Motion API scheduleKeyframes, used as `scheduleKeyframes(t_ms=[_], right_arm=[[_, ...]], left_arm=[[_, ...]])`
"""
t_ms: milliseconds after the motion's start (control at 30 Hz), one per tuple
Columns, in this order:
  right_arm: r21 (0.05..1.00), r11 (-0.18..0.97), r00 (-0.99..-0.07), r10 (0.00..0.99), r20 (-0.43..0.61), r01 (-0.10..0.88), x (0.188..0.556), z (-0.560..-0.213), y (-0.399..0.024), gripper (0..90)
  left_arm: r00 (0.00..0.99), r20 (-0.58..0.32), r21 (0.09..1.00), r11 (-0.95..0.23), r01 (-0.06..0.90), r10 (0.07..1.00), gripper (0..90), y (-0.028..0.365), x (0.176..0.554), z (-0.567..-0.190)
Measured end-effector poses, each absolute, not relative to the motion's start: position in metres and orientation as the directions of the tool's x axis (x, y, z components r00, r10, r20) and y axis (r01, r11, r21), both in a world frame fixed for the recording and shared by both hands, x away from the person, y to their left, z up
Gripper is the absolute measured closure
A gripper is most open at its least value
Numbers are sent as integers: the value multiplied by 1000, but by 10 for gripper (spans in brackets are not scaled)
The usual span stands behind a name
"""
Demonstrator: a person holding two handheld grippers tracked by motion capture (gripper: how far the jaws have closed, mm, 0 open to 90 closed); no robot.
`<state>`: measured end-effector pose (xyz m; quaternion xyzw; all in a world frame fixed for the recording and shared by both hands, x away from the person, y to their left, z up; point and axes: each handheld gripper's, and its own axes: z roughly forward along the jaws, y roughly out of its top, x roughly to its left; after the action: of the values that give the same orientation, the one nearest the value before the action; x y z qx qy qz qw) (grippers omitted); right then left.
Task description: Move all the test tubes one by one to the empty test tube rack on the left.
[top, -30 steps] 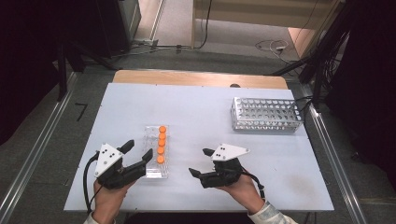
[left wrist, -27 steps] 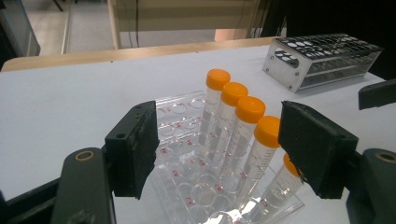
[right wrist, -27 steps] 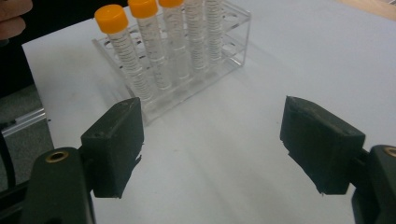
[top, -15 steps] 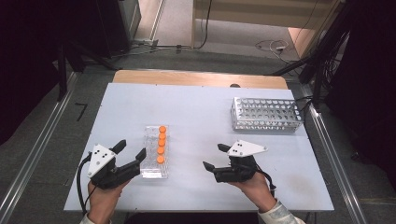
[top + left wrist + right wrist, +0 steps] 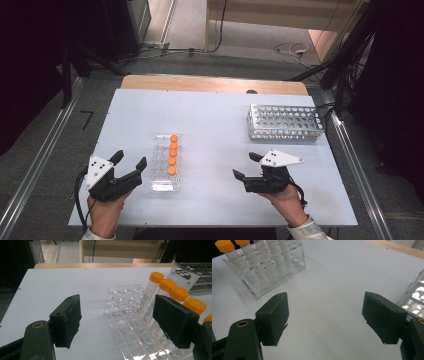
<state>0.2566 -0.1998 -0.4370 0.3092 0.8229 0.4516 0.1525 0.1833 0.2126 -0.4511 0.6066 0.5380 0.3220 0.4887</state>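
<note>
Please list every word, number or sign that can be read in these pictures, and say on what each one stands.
No text can be read.
Clear rack: small red marks beside the holes, too blurred to read.
Tubes: printed scale lines, too small to read.
Grey plate on the left gripper: black dots, no writing.

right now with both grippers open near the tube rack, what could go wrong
The left gripper, whose jaws have just been opening with nothing between them, sits close beside the clear rack, so it could nudge the light rack and tip the orange-capped tubes. The tubes stand packed in one row, so grabbing one may knock its neighbours.
</note>
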Motion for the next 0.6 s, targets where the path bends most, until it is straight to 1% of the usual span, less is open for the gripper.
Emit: scheduleKeyframes(t_ms=[300, 600], right_arm=[[838, 378, -725, 688, 30, 393, 259, -439, -222, 202], [838, 359, -698, 715, 35, 410, 259, -442, -239, 202]], left_arm=[[205, -135, 926, 49, 375, 969, 209, 216, 184, -459], [195, -132, 919, 46, 392, 972, 209, 221, 184, -465]])
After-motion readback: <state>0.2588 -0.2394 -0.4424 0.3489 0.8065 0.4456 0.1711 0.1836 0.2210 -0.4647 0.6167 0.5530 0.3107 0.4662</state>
